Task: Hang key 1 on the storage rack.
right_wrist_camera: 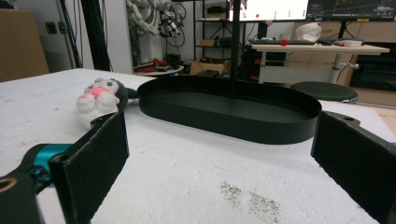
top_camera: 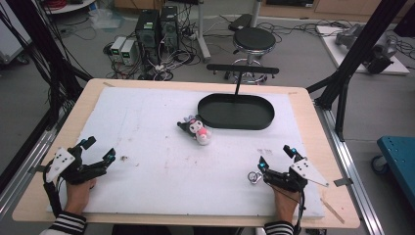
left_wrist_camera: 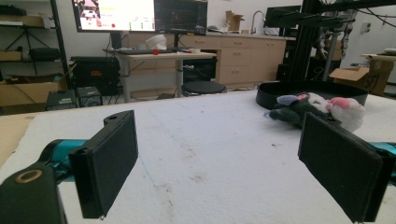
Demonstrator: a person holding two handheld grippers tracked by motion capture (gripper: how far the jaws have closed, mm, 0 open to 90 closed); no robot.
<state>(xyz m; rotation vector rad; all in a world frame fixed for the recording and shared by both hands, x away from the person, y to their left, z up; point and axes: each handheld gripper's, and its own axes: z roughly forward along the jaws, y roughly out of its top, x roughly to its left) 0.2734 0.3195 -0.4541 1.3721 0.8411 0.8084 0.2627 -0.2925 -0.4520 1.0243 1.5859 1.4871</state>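
Note:
A small plush toy [top_camera: 197, 129], black, white and pink, lies on its side on the white foam mat [top_camera: 156, 161], just left of the black oval tray [top_camera: 236, 111]. The plush [left_wrist_camera: 317, 109] also lies ahead of my left jaws, and the plush [right_wrist_camera: 100, 98] sits to the left in the right gripper view, beside the tray [right_wrist_camera: 233, 114]. My left gripper [top_camera: 100, 150] rests open near the mat's front left. At the front right my right gripper [top_camera: 275, 156] stands open too. Nothing lies between either pair of jaws.
A small metal ring [top_camera: 253, 177] lies on the mat just left of my right gripper. A thin black post [top_camera: 238, 81] rises from the tray with a crossbar. Wooden table edge [top_camera: 318, 132] frames the mat. A stool [top_camera: 253, 41] and computers stand beyond the table.

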